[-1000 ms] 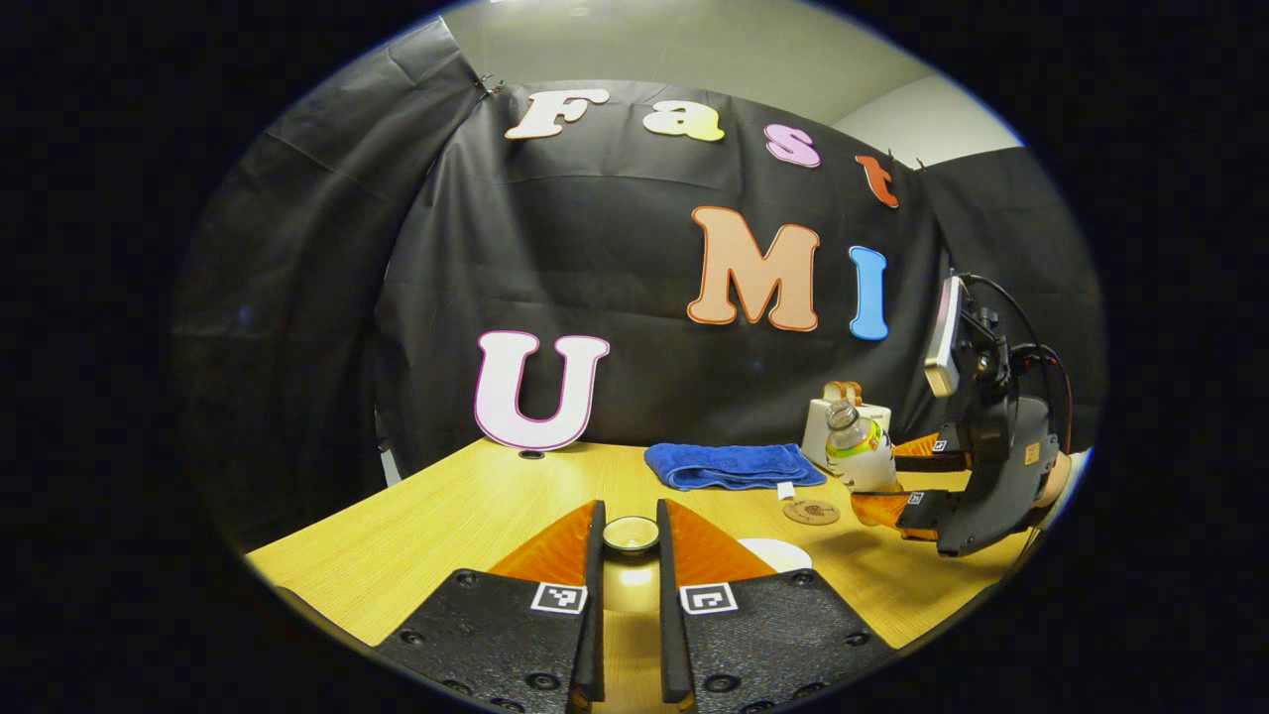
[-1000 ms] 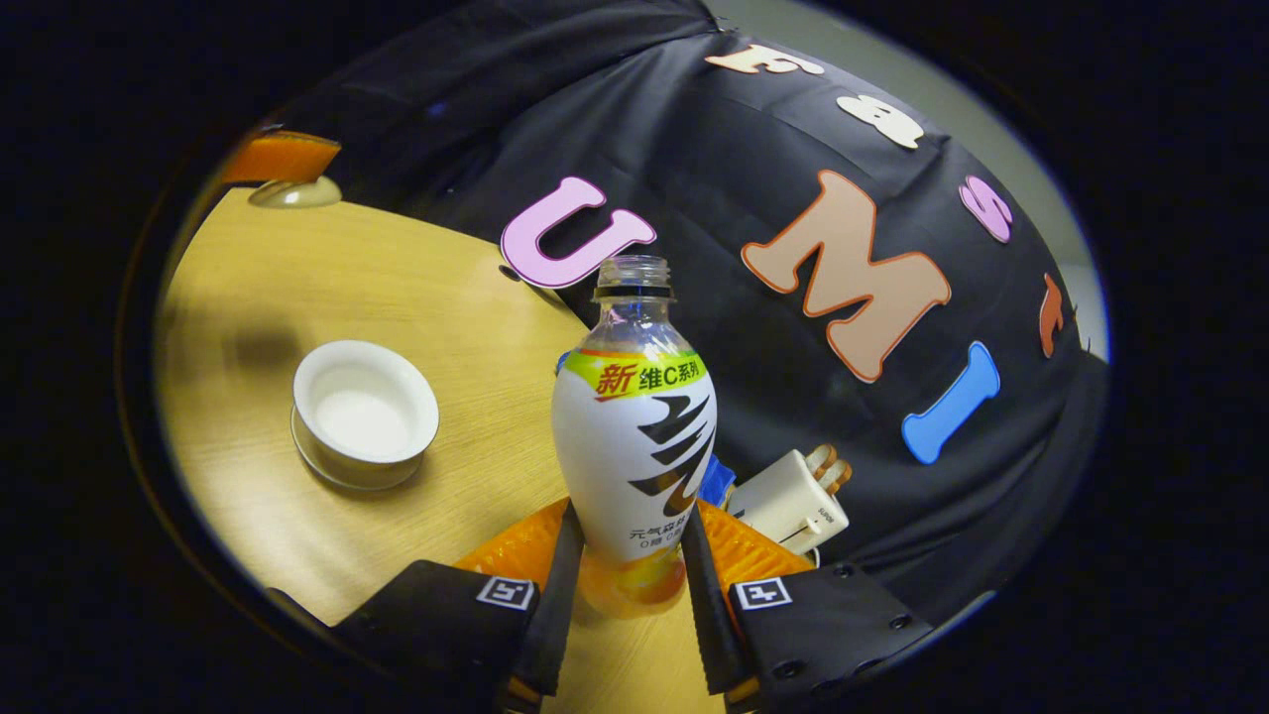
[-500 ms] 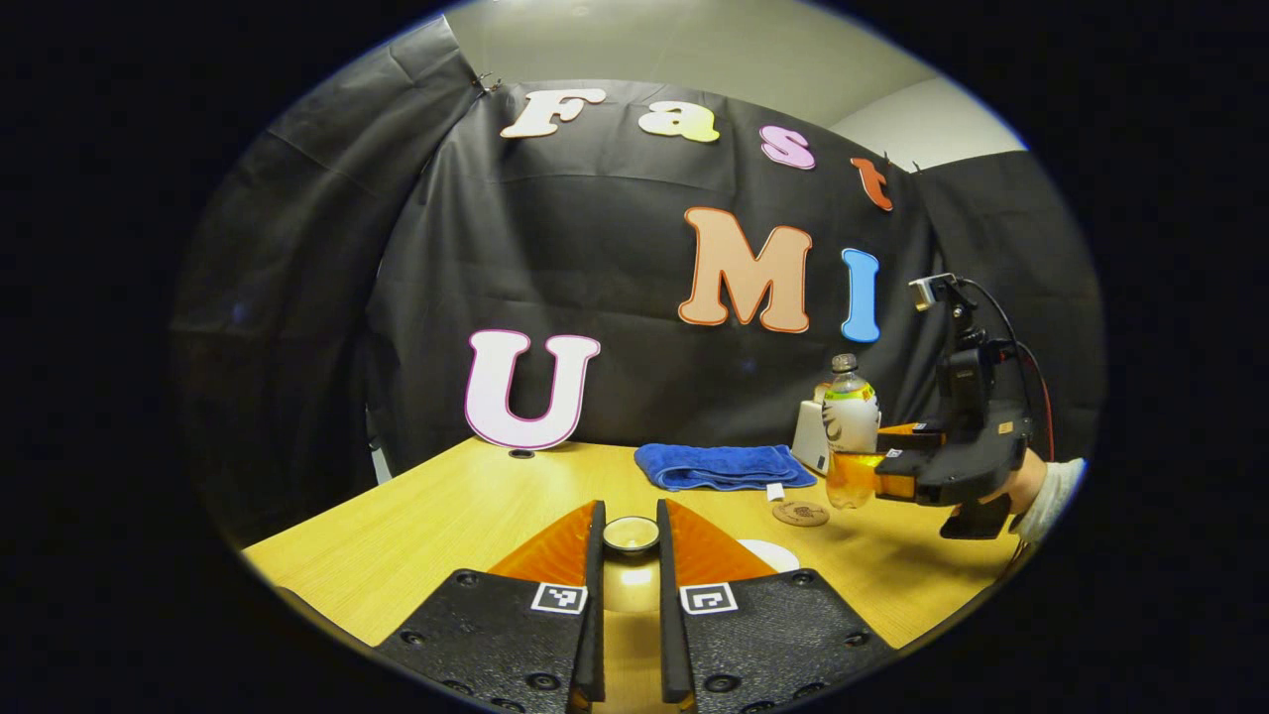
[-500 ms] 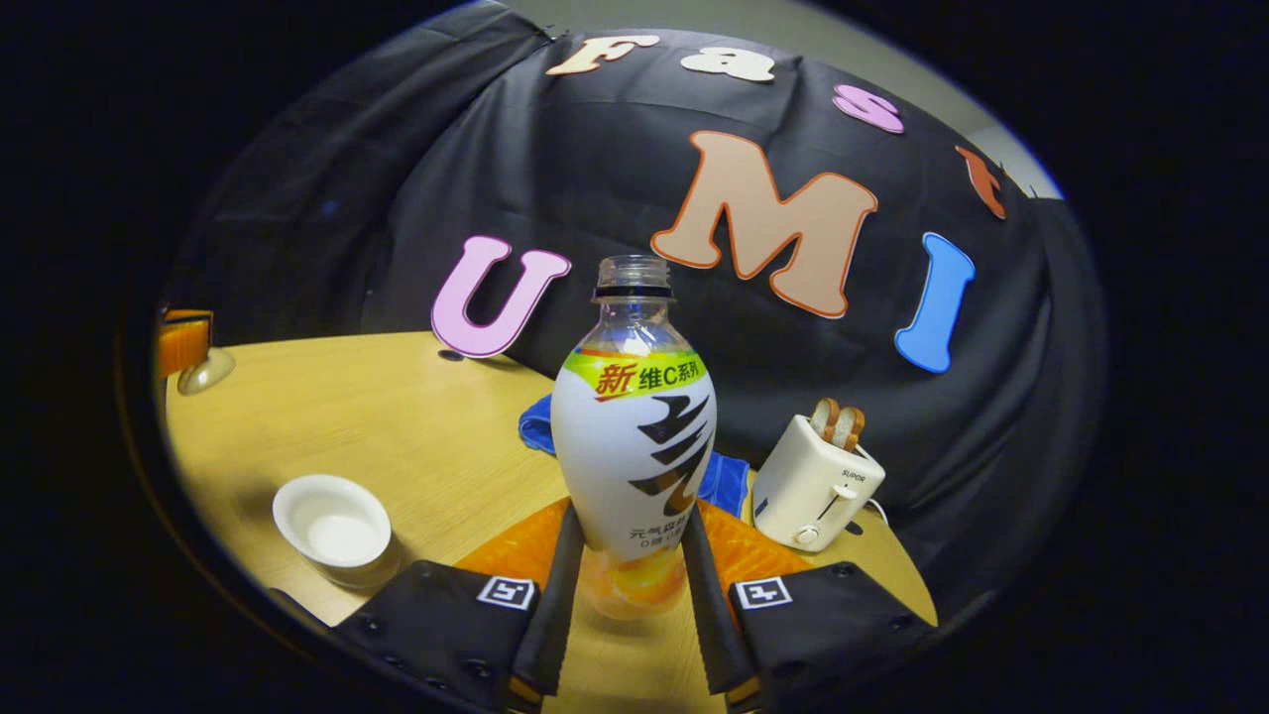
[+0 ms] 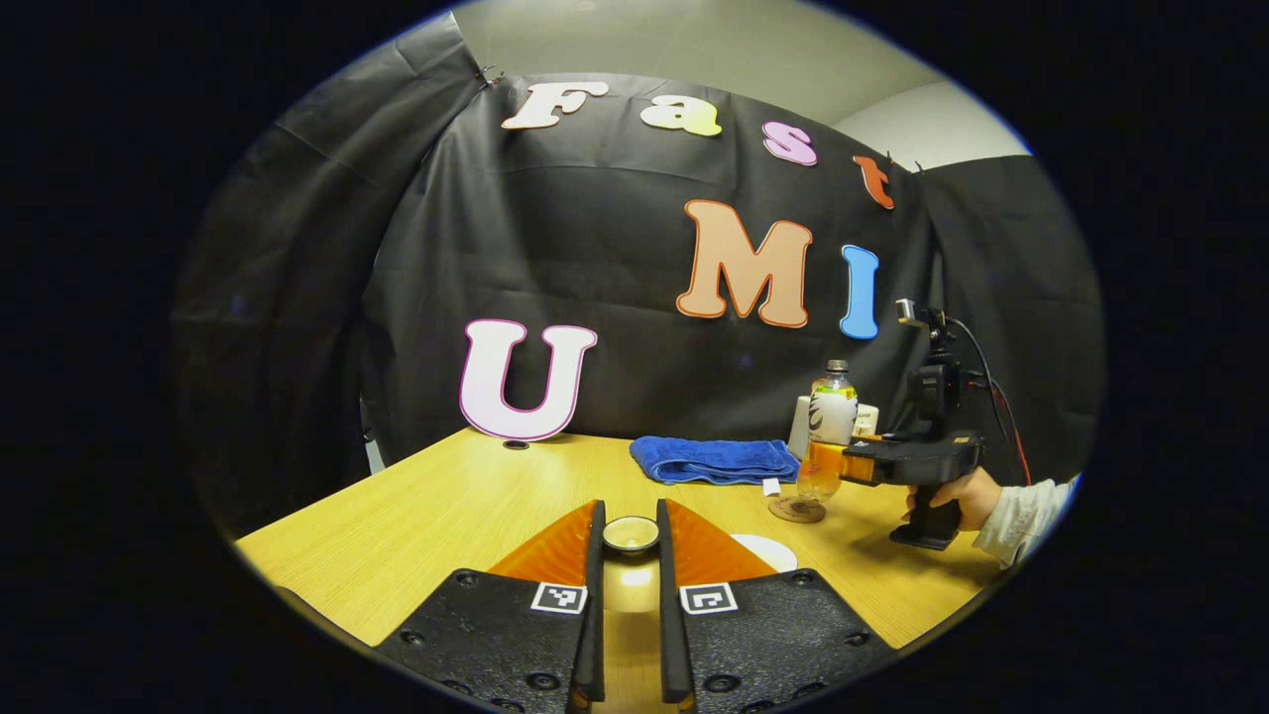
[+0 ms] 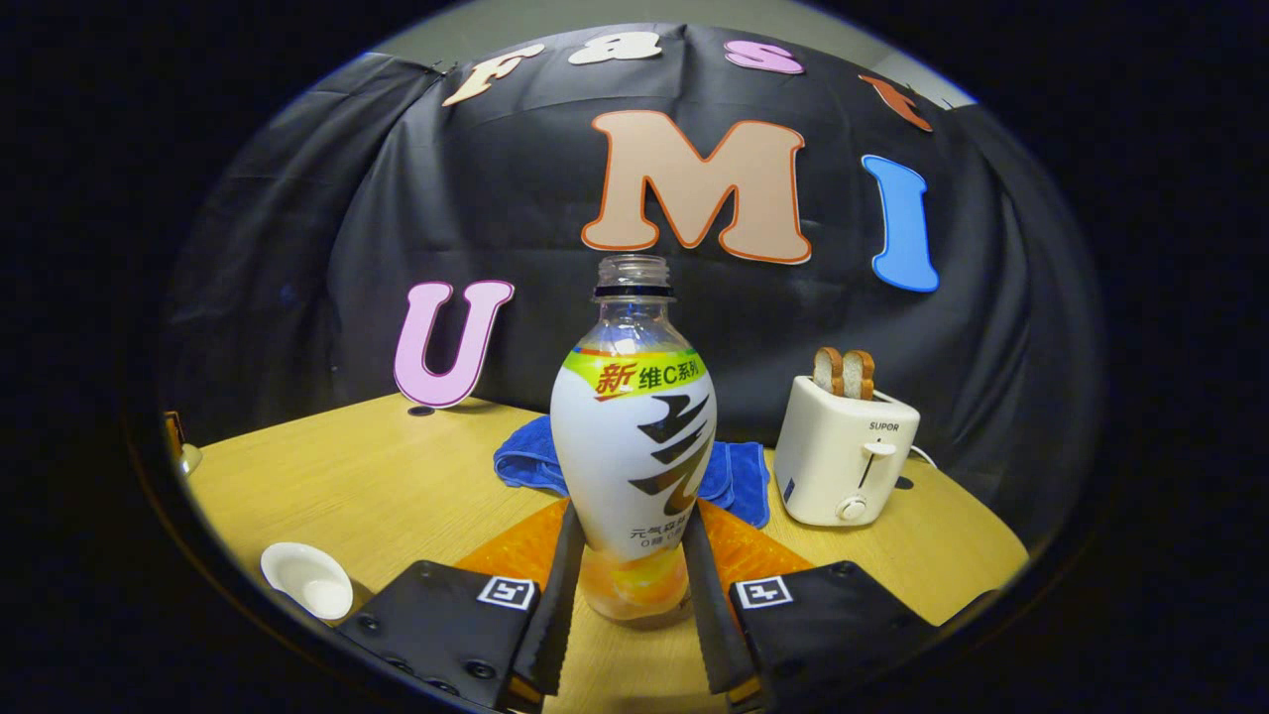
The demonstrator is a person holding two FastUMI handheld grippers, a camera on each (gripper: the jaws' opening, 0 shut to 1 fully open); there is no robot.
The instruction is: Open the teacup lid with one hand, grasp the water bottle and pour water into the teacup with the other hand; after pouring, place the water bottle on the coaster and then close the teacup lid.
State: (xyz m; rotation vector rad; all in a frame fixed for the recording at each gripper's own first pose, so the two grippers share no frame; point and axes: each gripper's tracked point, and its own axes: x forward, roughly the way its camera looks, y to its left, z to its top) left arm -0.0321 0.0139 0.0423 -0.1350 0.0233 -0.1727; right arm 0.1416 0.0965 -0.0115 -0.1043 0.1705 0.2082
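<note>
My right gripper point(image 6: 633, 516) is shut on the water bottle point(image 6: 634, 436), which stands upright, uncapped, with orange liquid at its base. In the left gripper view the bottle point(image 5: 829, 424) sits at the round brown coaster point(image 5: 796, 510), held by the right gripper point(image 5: 859, 466); I cannot tell whether base and coaster touch. The open white teacup point(image 6: 307, 580) is on the table at lower left. My left gripper point(image 5: 629, 512) is shut on the teacup lid point(image 5: 631, 535), held above the table, with the teacup's rim point(image 5: 768, 551) peeking out beside its right finger.
A folded blue towel point(image 6: 525, 458) lies behind the bottle. A white toaster point(image 6: 843, 454) with two slices of bread stands at the back right. The wooden table point(image 5: 466, 516) runs to the black cloth wall. A hand and sleeve point(image 5: 1001, 501) hold the right gripper.
The right gripper has brought the bottle from a tilt to upright and carried it away from the teacup, down to the coaster. The left gripper has held the lid still.
</note>
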